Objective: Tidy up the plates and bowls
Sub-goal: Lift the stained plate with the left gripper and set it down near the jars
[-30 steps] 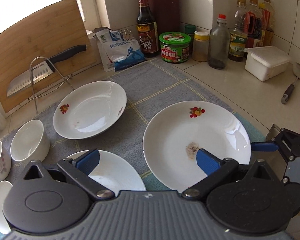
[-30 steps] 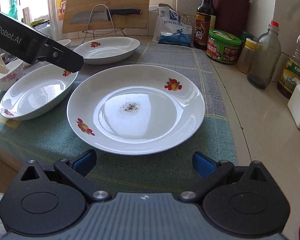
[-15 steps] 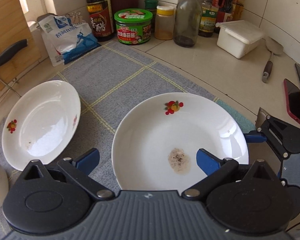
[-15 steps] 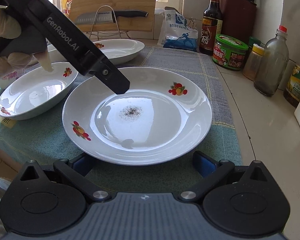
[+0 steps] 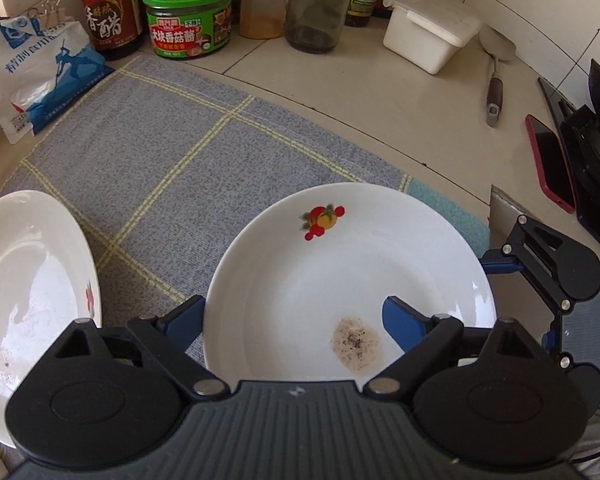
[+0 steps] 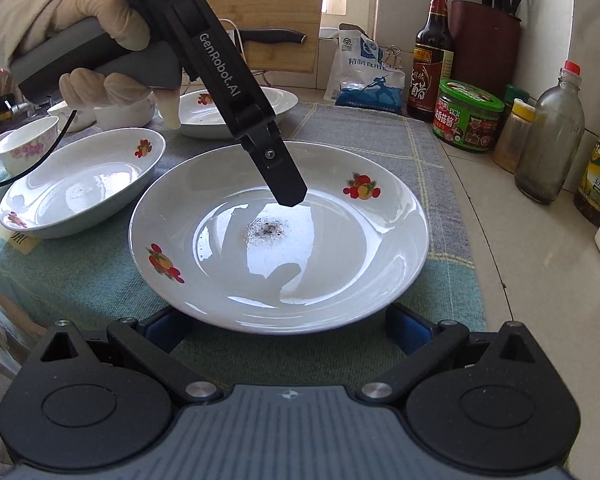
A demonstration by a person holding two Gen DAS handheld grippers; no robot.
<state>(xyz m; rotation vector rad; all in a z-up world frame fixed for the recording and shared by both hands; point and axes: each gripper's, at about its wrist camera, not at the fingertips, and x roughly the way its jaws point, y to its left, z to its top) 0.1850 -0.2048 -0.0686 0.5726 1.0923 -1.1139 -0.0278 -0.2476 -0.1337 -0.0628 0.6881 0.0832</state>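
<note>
The large plate (image 6: 280, 236) with fruit prints and a dark speckled smear at its centre lies on the checked cloth (image 5: 172, 152), and everything else is placed from it here. The left gripper (image 5: 292, 320) hangs over the plate's left edge with its fingers spread wide: one blue pad (image 5: 184, 318) sits outside the rim over the cloth, the other above the plate's well just beside the smear. In the right wrist view its dark finger tip slants down above the plate's centre (whether it touches the surface cannot be told), held by a gloved hand (image 6: 100, 48).

The right gripper (image 6: 284, 324) is at the plate's near edge, fingers wide apart, with the rim overlapping both blue pads (image 6: 410, 326); the fingers appear to sit lower than the rim.

Left of the plate lies an oval dish (image 6: 84, 180), close to it without touching. Beyond the plate sits a second dish (image 6: 236, 110), and further left a small bowl (image 6: 24, 144) with pink flowers. Behind the plate, past the cloth, stand a green-lidded jar (image 5: 188, 14), a vinegar bottle (image 5: 106, 4) and a salt bag (image 5: 36, 68). To the plate's right lies a red phone (image 5: 550, 162).
</note>
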